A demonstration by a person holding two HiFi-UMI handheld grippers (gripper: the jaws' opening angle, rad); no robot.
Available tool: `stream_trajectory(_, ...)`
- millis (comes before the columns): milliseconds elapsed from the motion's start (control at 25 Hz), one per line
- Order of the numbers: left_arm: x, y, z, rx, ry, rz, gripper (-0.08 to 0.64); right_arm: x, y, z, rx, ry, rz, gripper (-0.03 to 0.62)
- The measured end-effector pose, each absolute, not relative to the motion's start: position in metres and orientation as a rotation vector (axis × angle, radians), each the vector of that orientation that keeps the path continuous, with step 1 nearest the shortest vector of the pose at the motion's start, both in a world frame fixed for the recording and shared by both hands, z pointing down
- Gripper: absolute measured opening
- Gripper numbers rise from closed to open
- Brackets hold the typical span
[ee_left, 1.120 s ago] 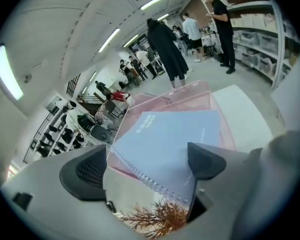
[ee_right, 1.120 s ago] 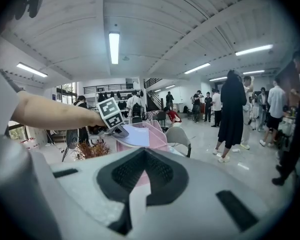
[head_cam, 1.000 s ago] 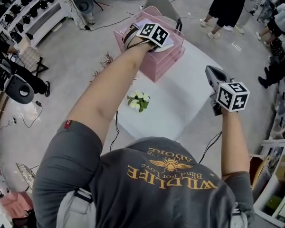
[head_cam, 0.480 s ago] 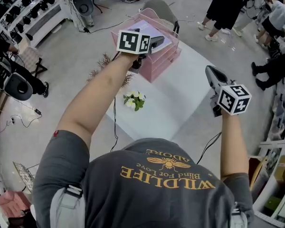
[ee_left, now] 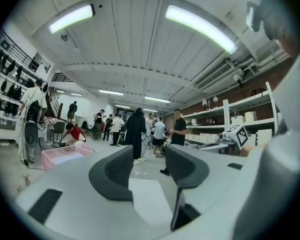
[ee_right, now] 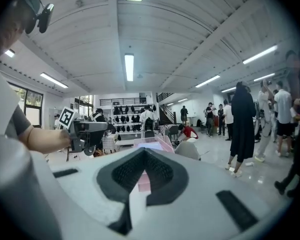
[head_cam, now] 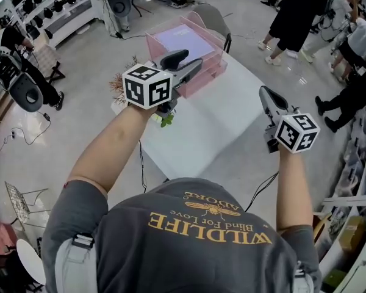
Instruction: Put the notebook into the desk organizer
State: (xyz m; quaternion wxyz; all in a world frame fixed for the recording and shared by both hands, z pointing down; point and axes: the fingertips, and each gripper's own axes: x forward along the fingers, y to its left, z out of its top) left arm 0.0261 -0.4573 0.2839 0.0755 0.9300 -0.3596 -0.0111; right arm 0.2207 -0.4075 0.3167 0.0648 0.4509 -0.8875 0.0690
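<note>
Drawn back and up from the desk organizer (head_cam: 215, 72) with the left gripper (head_cam: 194, 58), jaws just narrowed to a half gap around nothing, leaving the notebook (head_cam: 182, 40) flat in the top tray beyond its tips, with the right gripper (head_cam: 265, 93) pinched closed and empty alongside, so probably finished with the placing.

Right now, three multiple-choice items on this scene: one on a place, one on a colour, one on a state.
1. Where is the notebook?
A. in the top tray of the desk organizer
B. on the white table
C. on the floor

2. What colour is the desk organizer?
A. blue
B. pink
C. black

3. How do the jaws of the right tool stand?
A. wide apart
B. clamped on the notebook
C. together, empty

Answers:
1 A: the notebook lies flat in the organizer's top.
2 B: its walls and drawers are pink.
3 C: the right gripper view shows the pads meeting with nothing between them.
</note>
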Motion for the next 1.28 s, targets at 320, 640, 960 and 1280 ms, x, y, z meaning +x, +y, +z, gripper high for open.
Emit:
stream_trajectory(320, 0.022, -0.337, 0.309, 2.797, -1.143, -0.233, 0.002, 0.229, -0.352, 0.316, 1.221, -2.790, 0.207, 0.000)
stream_trajectory(640, -0.041, -0.290, 0.330, 2.789, -1.102, -0.263, 0.002, 0.195, -0.317, 0.336, 1.226, -2.821, 0.225, 0.000)
stream_trajectory(960, -0.105, -0.288, 0.343, 2.792, -1.089, -0.234, 0.000, 0.163, -0.303, 0.349, 1.302, -2.815, 0.241, 0.000)
stream_trajectory(1280, -0.086, -0.277, 0.348, 2.852, -1.044, -0.173, 0.000, 0.162, -0.299, 0.359, 1.307, -2.803, 0.282, 0.000)
